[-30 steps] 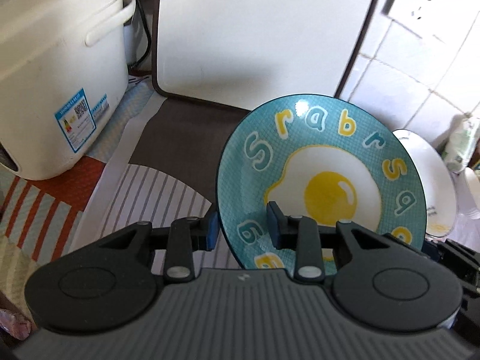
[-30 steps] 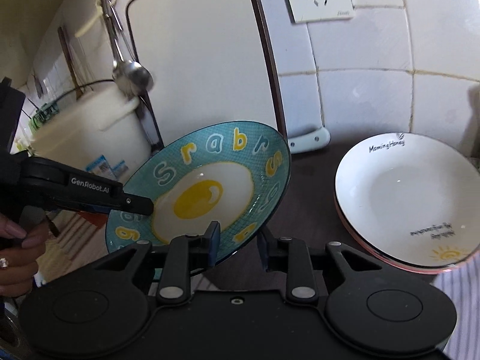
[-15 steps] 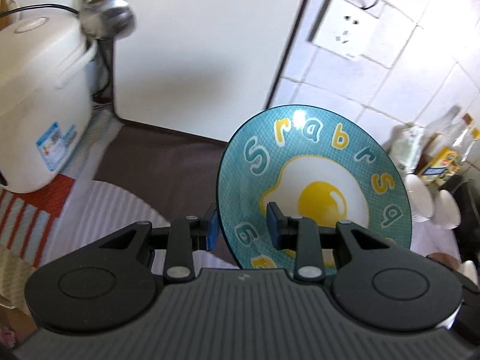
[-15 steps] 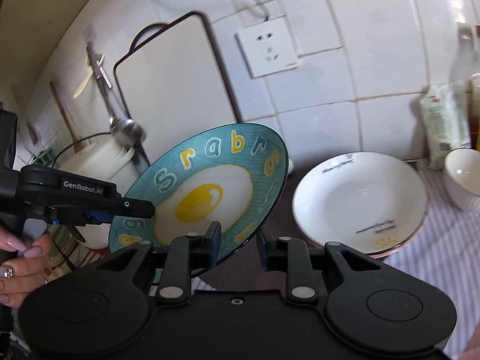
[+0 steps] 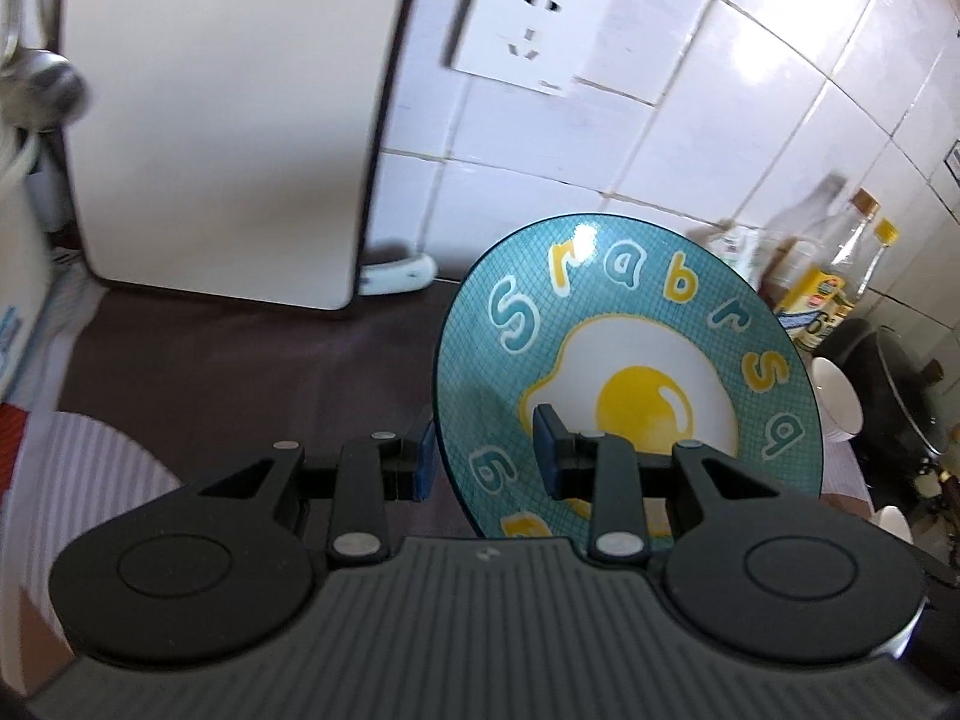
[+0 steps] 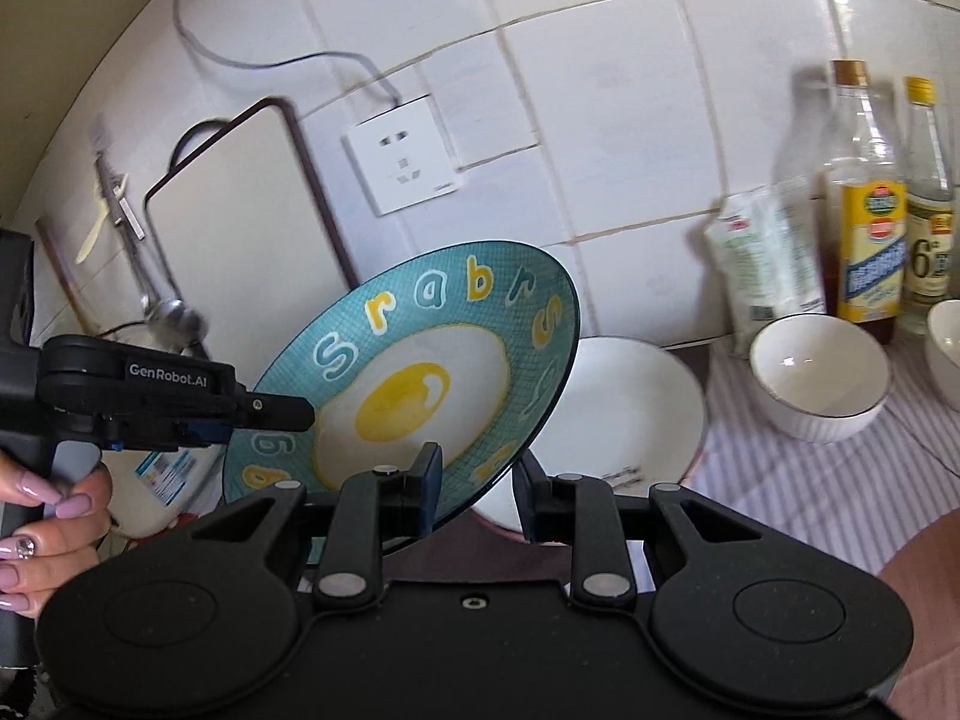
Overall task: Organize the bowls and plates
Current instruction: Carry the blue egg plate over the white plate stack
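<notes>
Both grippers, left gripper (image 5: 483,457) and right gripper (image 6: 477,489), pinch opposite rims of the round teal ceramic fried-egg plate (image 6: 420,372) (shared load, likely for steadiness), tilted above the white plate (image 6: 630,414) beyond.

Glossy white wall tiles (image 6: 630,120), white wall socket (image 5: 528,30), dark brown countertop (image 5: 252,360), daylight glare.

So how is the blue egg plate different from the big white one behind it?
The blue egg plate is teal, with a fried egg picture and letters round its rim; the white plate is mostly plain. The egg plate is tilted in the air, gripped by the left gripper and right gripper; the white plate lies on the counter. Both are round.
</notes>
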`<state>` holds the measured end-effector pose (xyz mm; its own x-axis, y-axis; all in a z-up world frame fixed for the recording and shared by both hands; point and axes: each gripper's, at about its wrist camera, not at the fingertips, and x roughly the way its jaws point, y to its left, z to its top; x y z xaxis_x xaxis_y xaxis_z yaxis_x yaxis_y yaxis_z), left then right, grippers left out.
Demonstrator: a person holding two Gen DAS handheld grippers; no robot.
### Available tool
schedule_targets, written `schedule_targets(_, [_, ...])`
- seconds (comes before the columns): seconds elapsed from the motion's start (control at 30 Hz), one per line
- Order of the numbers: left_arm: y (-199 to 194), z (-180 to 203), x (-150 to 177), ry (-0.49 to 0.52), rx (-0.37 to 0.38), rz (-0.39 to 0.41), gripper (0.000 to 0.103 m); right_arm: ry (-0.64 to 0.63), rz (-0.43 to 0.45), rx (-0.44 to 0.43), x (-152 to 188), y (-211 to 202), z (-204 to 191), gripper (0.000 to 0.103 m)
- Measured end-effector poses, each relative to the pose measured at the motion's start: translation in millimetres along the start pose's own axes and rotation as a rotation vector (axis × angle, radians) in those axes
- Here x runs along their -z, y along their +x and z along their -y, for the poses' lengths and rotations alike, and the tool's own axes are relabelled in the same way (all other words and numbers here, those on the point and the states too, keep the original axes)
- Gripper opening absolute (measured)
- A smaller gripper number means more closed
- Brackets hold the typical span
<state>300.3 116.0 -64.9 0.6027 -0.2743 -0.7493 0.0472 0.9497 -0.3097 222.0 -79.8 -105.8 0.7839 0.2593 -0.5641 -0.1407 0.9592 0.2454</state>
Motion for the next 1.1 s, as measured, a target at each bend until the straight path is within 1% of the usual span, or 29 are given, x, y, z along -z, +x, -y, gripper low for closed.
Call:
schedule_targets(0.13, [15,11,-4,0.017,0.021,-0.014,0.031,0.008,0.007,0.019,-5,0,13,0.031])
schedule_targets(0.27, [31,14,-6,0.003,0.036,-0.029,0.031,0.041,-0.002,0.025,-8,6,28,0.031])
schedule_targets(0.4, [53,17,-7,-0.001,0.037,-0.047,0.031,0.065,-0.027,0.041,-6,19,43,0.031])
schedule_targets(0.57, [87,18,-6,-0.025,0.034,-0.098,0.031,0.107,-0.062,0.060,-1,38,61,0.031])
schedule_targets(0.83, [120,18,-2,-0.021,0.001,-0.160,0.031,0.145,-0.110,0.070,1,63,80,0.031])
schedule_targets(0.9, [125,20,-3,-0.002,-0.022,-0.186,0.031,0.154,-0.129,0.076,1,69,81,0.031])
schedule_targets(1.0, [127,20,-3,0.011,-0.039,-0.189,0.031,0.190,-0.157,0.076,2,76,84,0.031])
schedule_targets(1.1, [129,16,-4,0.000,-0.045,-0.201,0.031,0.185,-0.175,0.080,5,83,82,0.031])
